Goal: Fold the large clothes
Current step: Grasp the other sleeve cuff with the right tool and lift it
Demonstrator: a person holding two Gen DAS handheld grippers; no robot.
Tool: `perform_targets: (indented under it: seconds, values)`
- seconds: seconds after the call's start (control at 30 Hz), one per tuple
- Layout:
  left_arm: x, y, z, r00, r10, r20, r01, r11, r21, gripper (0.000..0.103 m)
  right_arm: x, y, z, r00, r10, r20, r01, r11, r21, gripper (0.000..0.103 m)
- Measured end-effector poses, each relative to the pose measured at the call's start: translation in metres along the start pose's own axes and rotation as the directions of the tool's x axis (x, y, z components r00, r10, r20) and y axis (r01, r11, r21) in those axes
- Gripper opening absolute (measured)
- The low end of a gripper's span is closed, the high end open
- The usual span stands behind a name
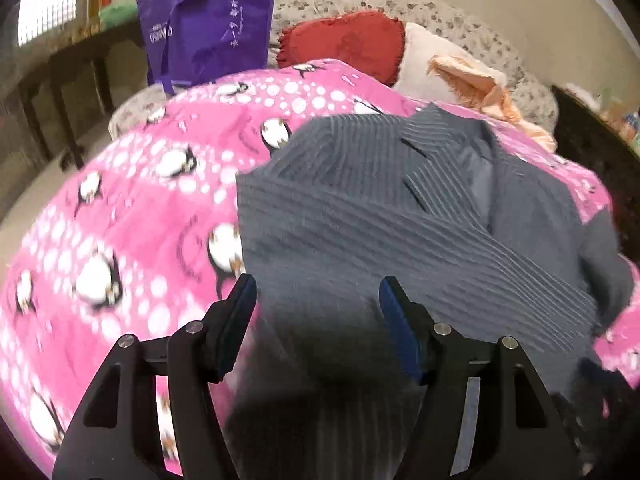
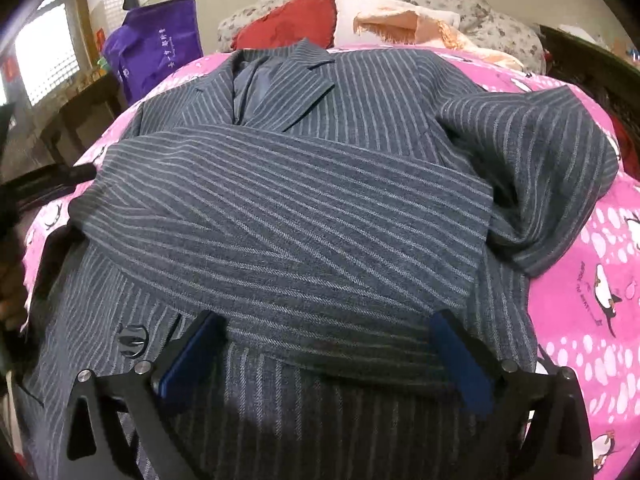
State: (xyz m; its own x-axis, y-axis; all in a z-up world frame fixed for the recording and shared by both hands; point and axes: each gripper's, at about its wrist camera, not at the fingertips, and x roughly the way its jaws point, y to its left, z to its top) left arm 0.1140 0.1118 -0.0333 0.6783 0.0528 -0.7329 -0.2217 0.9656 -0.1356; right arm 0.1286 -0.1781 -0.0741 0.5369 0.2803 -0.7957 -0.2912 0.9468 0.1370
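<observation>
A grey pinstriped jacket (image 2: 304, 216) is spread front-up on a bed covered by a pink penguin-print blanket (image 1: 132, 216), its collar (image 2: 280, 80) turned toward the head of the bed, where a red cushion (image 2: 288, 20) and a peach cloth (image 2: 404, 20) are piled; a purple bag (image 1: 208, 20) is seen beyond the bed's far left corner. One sleeve (image 2: 280, 240) is already laid crosswise over the chest; the other sleeve (image 2: 552, 168) is bunched at the blanket's right edge and is judged the part not yet folded. For a clean result, the bunched sleeve would best be taken near its cuff, drawn flat across the first, and its shoulder crease kept in line with the jacket's side seam before the hem is brought up toward the collar; wrinkles under the crossed sleeve should be smoothed first. The right claw (image 2: 332, 336) is held wide open just above the lower edge of the crossed sleeve, with cloth lying between the pads but not pinched. The left claw (image 1: 316, 312) is partly open over the jacket's left edge near the blanket; nothing is gripped, though the view is blurred. A button (image 2: 133, 338) is noted beside the right claw's left finger.
</observation>
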Motion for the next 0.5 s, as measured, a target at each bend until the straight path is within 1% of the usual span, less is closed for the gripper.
perform_targets:
  seconds: [0.1, 0.13, 0.17, 0.2, 0.27, 0.33, 0.4, 0.43, 0.47, 0.5]
  values:
    - [0.018, 0.000, -0.028, 0.998, 0.030, -0.064, -0.026, 0.998, 0.051, 0.065, -0.003, -0.004, 0.000, 1.000, 0.009, -0.004, -0.009, 1.000, 0.003, 0.103]
    - [0.020, 0.002, -0.036, 0.999, 0.019, -0.051, -0.015, 0.998, 0.060, 0.070, -0.005, -0.008, -0.004, 1.000, 0.019, -0.012, -0.019, 1.000, 0.001, 0.103]
    - [0.018, 0.005, -0.034, 0.999, 0.001, -0.041, 0.001, 0.999, 0.043, 0.076, -0.009, -0.008, -0.003, 0.999, 0.029, -0.026, -0.029, 1.000, -0.006, 0.103]
    - [0.019, 0.008, -0.033, 0.999, 0.006, -0.047, -0.005, 1.000, 0.025, 0.080, -0.014, -0.009, 0.000, 0.999, 0.034, -0.033, -0.034, 0.999, -0.015, 0.102]
    - [0.020, 0.009, -0.034, 0.999, 0.006, -0.051, -0.005, 1.000, 0.018, 0.080, -0.038, -0.022, 0.007, 0.999, 0.015, 0.035, -0.014, 1.000, -0.023, 0.102]
    - [0.020, 0.007, -0.034, 0.999, 0.016, -0.047, -0.015, 1.000, 0.026, 0.080, -0.069, -0.058, 0.022, 0.992, -0.015, 0.123, 0.014, 1.000, 0.010, 0.102]
    - [0.021, 0.007, -0.034, 0.999, 0.019, -0.047, -0.017, 1.000, 0.024, 0.080, -0.089, -0.099, 0.036, 0.984, -0.036, 0.173, 0.023, 0.997, 0.076, 0.102]
    - [0.022, 0.007, -0.034, 0.999, 0.019, -0.045, -0.019, 1.000, 0.019, 0.080, -0.097, -0.136, 0.046, 0.981, -0.061, 0.184, 0.035, 0.989, 0.142, 0.102]
    - [0.022, 0.007, -0.033, 0.999, 0.022, -0.044, -0.021, 1.000, 0.018, 0.081, -0.100, -0.164, 0.053, 0.979, -0.087, 0.182, 0.050, 0.979, 0.200, 0.102]
    - [0.023, 0.006, -0.033, 0.999, 0.026, -0.044, -0.025, 1.000, 0.019, 0.081, -0.101, -0.199, 0.060, 0.977, -0.123, 0.174, 0.071, 0.957, 0.281, 0.102]
